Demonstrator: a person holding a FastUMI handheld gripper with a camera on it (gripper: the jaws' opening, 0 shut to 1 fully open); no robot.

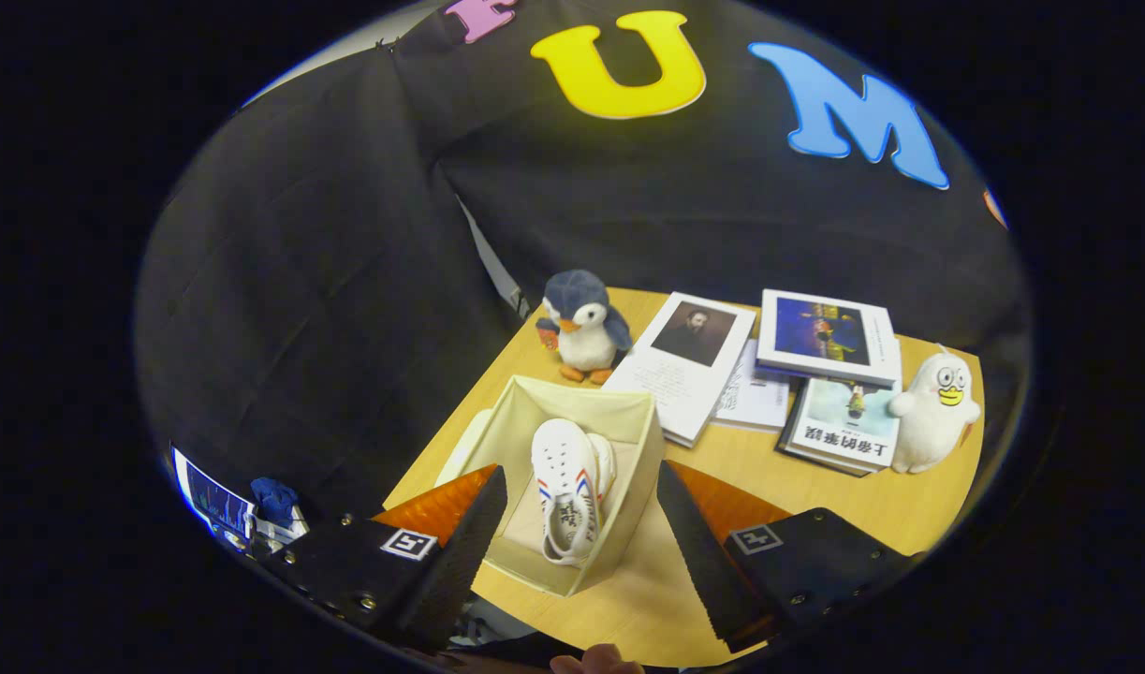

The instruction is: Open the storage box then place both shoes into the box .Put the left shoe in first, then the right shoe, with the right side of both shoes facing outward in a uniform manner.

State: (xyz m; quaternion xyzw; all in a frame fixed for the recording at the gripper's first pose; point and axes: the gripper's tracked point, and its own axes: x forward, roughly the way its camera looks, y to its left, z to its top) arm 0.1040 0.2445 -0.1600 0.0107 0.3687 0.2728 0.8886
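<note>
A cream fabric storage box [628, 440] stands open on the wooden table [815, 487], just ahead of my fingers. Inside it lie white shoes [565, 487] with red and blue side stripes, standing on edge against the box's right wall; a second shoe shows just behind the first. My gripper [581, 534] hovers above the box's near end, open, with its fingers spread wider than the box. Nothing is between the fingers but the box and shoes below. The box's lid [464, 445] seems to lie at its left side.
A penguin plush [581, 323] stands beyond the box. Several books [689, 365] lie to the right, and a white duck-like plush [932, 412] stands past them. A fingertip [595, 663] shows at the table's near edge. Small items [244, 510] lie off the table, left.
</note>
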